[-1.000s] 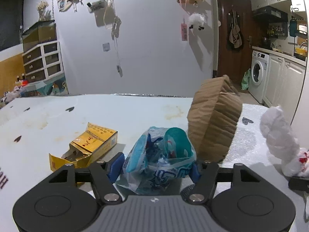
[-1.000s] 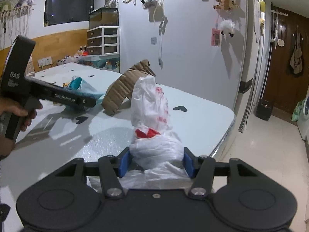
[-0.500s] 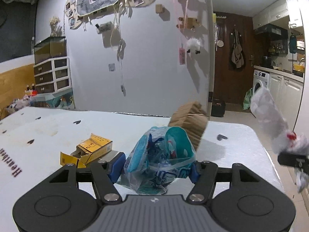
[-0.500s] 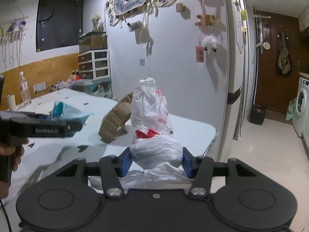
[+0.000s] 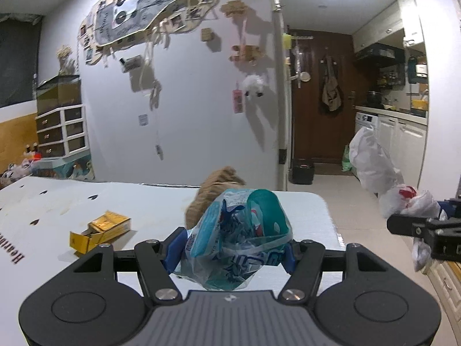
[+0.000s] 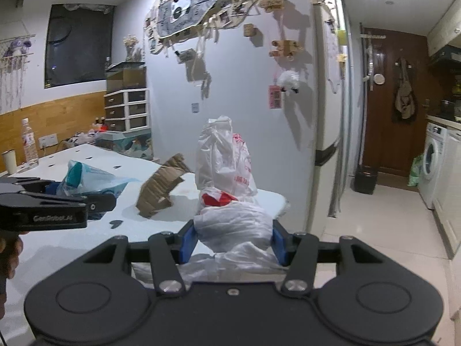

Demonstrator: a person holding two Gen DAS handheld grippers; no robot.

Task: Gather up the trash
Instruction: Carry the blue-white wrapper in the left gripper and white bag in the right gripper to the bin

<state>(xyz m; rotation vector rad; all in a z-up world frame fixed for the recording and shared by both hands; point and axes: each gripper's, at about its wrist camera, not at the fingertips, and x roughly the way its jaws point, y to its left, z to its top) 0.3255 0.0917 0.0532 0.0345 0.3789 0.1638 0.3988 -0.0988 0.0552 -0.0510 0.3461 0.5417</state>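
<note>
My left gripper (image 5: pixel 232 249) is shut on a crumpled blue and teal plastic wrapper (image 5: pixel 242 236) and holds it above the white table (image 5: pixel 144 201). My right gripper (image 6: pixel 233 240) is shut on a white plastic bag with red print (image 6: pixel 227 178), held up beyond the table's right end. In the left wrist view the right gripper (image 5: pixel 420 227) and its white bag (image 5: pixel 371 164) show at the far right. In the right wrist view the left gripper (image 6: pixel 57 204) and its wrapper (image 6: pixel 83 178) show at the left.
A brown corrugated cardboard piece (image 5: pixel 216 187) and an open yellow carton (image 5: pixel 99 230) lie on the table. A fridge door with hanging decorations (image 6: pixel 230 57) stands behind. A black bin (image 6: pixel 365 178) sits on the floor by the brown door, a washing machine (image 6: pixel 433 161) at right.
Both grippers have risen well above the table with their loads. The cardboard and yellow carton now lie lower and farther away in view.
</note>
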